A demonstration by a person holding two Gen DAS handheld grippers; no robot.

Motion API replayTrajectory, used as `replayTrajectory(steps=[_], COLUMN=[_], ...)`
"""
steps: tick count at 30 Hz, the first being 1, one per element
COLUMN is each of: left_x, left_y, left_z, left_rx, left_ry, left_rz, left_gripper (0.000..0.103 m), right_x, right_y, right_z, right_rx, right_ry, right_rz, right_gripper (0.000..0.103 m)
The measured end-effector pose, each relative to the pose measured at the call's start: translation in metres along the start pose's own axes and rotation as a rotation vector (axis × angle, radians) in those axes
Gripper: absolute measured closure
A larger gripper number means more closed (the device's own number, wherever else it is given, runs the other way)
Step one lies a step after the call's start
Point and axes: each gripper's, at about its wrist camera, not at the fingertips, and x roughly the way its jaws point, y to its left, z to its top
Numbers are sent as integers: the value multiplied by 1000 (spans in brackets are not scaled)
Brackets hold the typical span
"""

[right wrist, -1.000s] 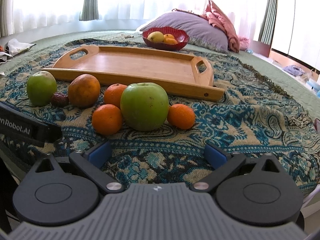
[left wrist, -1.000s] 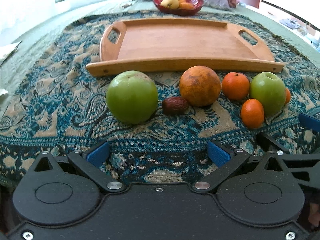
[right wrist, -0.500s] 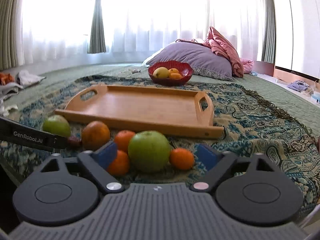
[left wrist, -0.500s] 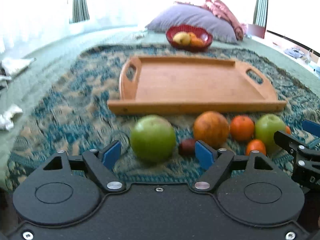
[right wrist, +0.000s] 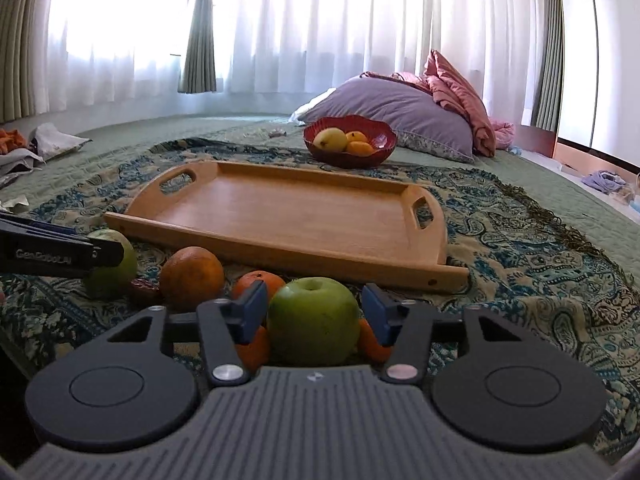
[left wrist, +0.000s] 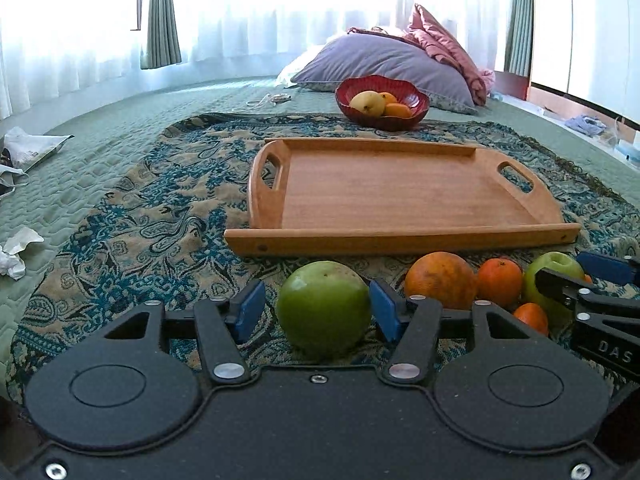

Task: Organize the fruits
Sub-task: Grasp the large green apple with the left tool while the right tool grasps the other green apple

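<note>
On my left wrist view, the left gripper point(left wrist: 316, 310) has dropped and closed in since a second ago: then the left green apple point(left wrist: 323, 309) sat well ahead of widely spread jaws, now it sits between them. The right blue pad touches the apple's side; a sliver of cloth shows between the left pad and the fruit, so the jaws are part open and not clamped. The apple rests on the patterned blanket point(left wrist: 152, 216), stem end tilted up and a little toward the wooden tray point(left wrist: 400, 236). It is near round, so I can name no long axis. Right of it lie the large orange point(left wrist: 440, 280) and a small tangerine point(left wrist: 500, 282). The tray runs lengthwise left to right just behind the fruit row. Beyond it stands the red bowl point(left wrist: 416, 102).

On my right wrist view, the right gripper point(right wrist: 314, 312) has likewise come down around the right green apple point(right wrist: 313, 320), which a second ago stood clear ahead of it. I see small gaps at both pads, so these jaws are narrowed but hold nothing. The apple stands upright on the blanket, stem dimple facing up. Tangerines peek out on either side behind the pads. The tray here slants, its long side running from near left toward far right.
</note>
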Motion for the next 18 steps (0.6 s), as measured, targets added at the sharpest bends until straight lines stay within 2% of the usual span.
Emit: replayTrajectory(steps=[6, 9, 14, 16, 18], left_x=[12, 24, 30, 31, 29], left_y=[7, 10, 16, 16, 15], left_z=[-4, -7, -10, -11, -10], left_rx=[-52, -86, -121, -129, -134], left_ry=[20, 54, 60, 59, 54], left_rz=[-34, -42, -69, -84, -79], left_gripper=[40, 42, 44, 49, 49], right_x=[8, 14, 20, 21, 21], right_y=[4, 5, -1, -1, -2], right_z=[0, -1, -1, -2, -3], right_rx=[-19, -29, -10, -8, -4], right_ry=[9, 26, 39, 35, 32], right_rz=[-10, -11, 7, 15, 23], right_gripper=[39, 37, 36, 36, 42])
